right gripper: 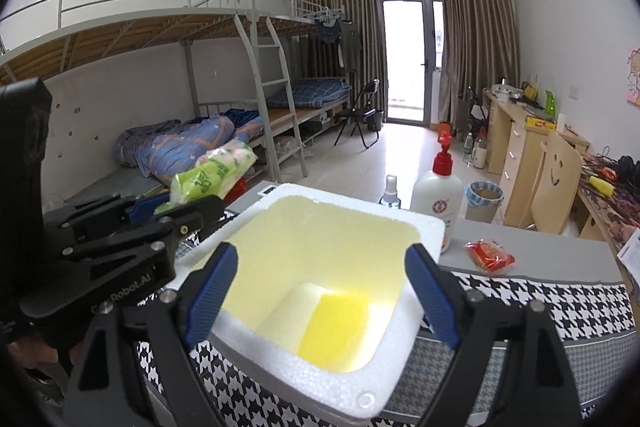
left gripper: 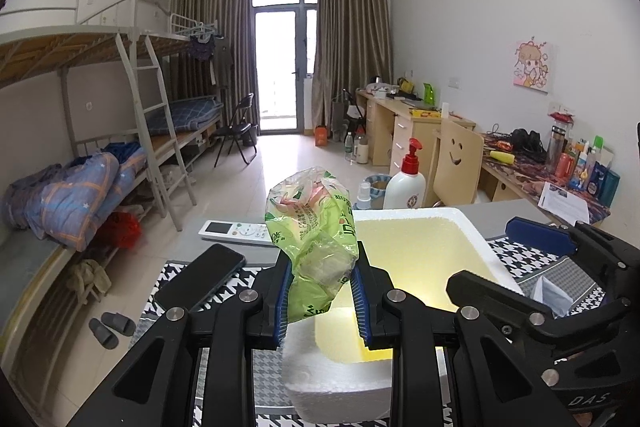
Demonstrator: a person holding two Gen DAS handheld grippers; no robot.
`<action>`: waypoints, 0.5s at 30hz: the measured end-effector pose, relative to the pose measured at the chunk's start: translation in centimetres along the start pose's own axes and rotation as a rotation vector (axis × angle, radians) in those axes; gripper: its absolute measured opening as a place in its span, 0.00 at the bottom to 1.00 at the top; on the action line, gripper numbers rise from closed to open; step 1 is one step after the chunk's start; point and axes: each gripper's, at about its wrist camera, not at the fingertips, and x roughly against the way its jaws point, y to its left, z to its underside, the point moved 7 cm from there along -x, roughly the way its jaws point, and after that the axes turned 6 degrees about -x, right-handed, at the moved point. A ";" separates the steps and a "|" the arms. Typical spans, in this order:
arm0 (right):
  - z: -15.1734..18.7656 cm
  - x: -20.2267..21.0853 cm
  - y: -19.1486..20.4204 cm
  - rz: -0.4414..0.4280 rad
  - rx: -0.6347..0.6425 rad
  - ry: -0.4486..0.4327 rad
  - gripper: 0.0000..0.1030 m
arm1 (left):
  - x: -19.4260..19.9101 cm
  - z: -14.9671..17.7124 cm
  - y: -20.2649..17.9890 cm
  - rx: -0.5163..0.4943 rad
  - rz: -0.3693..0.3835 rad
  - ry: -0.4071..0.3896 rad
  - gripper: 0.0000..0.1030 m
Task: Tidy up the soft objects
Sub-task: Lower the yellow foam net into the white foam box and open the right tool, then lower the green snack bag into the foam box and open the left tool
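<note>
While left hand-held gripper (left gripper: 320, 291) clamps green bag (left gripper: 316, 227) | right hand-held gripper (right gripper: 322, 291) gapes over foam box (right gripper: 432, 227)

A crumpled green plastic bag (left gripper: 316, 239) with pale pink and white contents stands upright at the centre of the left wrist view, pinched low down, above the near left rim of a white foam box (left gripper: 460, 223). The box, open-topped and yellow-lit inside, fills the lower centre of the right wrist view.

left tongs (left gripper: 320, 301) nearly closed and gripping, right tongs (right gripper: 320, 291) spread wide, both tilted down
</note>
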 end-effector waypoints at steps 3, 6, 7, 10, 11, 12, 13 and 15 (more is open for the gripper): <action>-0.1 0.6 -0.4 0.006 0.000 -0.013 0.86 | 0.0 -0.1 0.1 0.001 0.008 -0.002 0.27; -0.1 1.4 -0.4 0.014 0.002 -0.029 0.86 | -0.4 -0.2 -0.5 -0.005 0.026 0.006 0.27; 0.0 1.7 -0.6 0.020 0.000 -0.035 0.86 | -0.5 -0.2 -0.9 -0.010 0.032 0.006 0.27; 0.2 2.5 -1.3 0.047 -0.004 -0.047 0.86 | -0.6 -0.2 -1.7 -0.022 0.049 0.005 0.27; 0.3 2.8 -1.6 0.056 -0.006 -0.052 0.86 | -0.6 -0.2 -2.1 -0.028 0.057 0.004 0.27; 0.3 3.0 -1.9 0.063 -0.008 -0.056 0.86 | -0.7 -0.2 -2.4 -0.032 0.064 0.004 0.27; 0.3 3.2 -2.1 0.071 -0.013 -0.058 0.86 | -0.7 -0.3 -2.8 -0.034 0.068 0.003 0.27; 0.5 3.6 -2.7 0.085 -0.021 -0.063 0.86 | -0.8 -0.4 -3.3 -0.035 0.077 0.003 0.27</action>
